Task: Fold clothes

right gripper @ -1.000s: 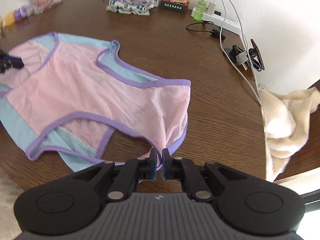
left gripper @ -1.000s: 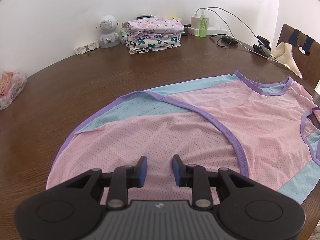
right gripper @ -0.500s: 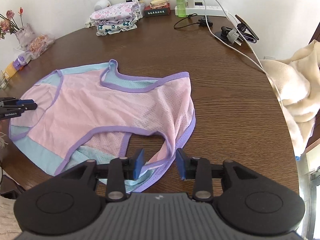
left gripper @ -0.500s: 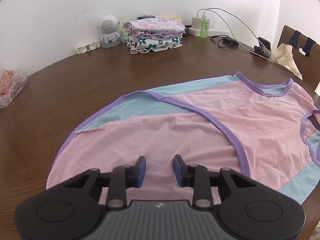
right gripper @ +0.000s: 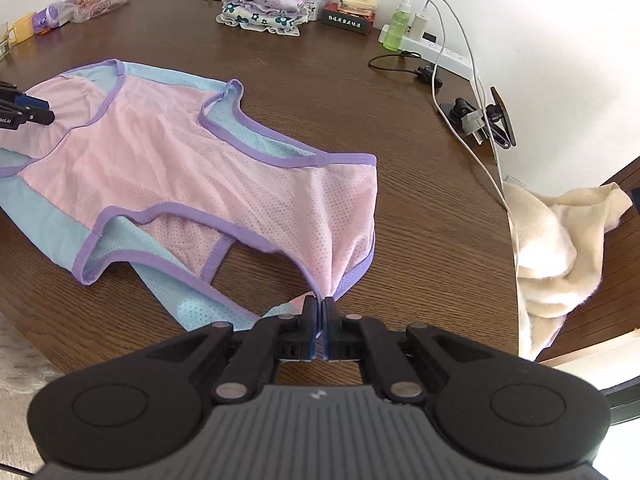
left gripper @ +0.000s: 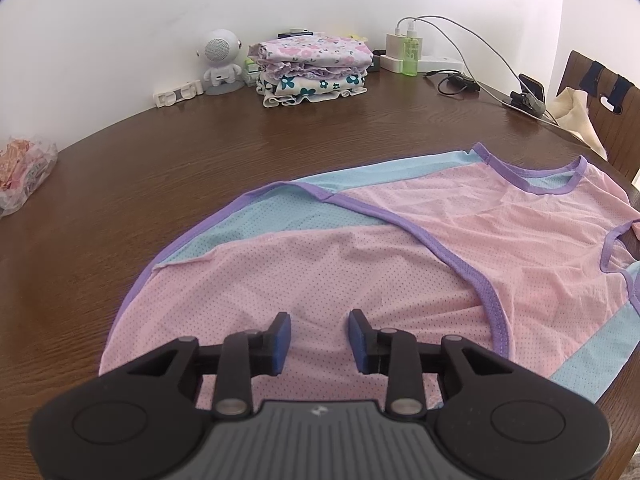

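Observation:
A pink mesh sleeveless top with purple trim and light-blue side panels lies spread on the brown round table. My left gripper stands open just over the pink fabric near the hem, with nothing pinched between its blue pads. In the right wrist view the same top stretches away to the left, and the left gripper shows at its far end. My right gripper is shut on a bunched pink shoulder strap at the near table edge, which rises in a small peak into the jaws.
A stack of folded flowered clothes sits at the back beside a white robot-shaped speaker. A power strip with cables, a green bottle and a phone clip lie right. A cream towel hangs on a chair.
The right gripper opened over the shoulder strap half a second ago and has shut on it again, shifting slightly. The left gripper has stayed in place, open.

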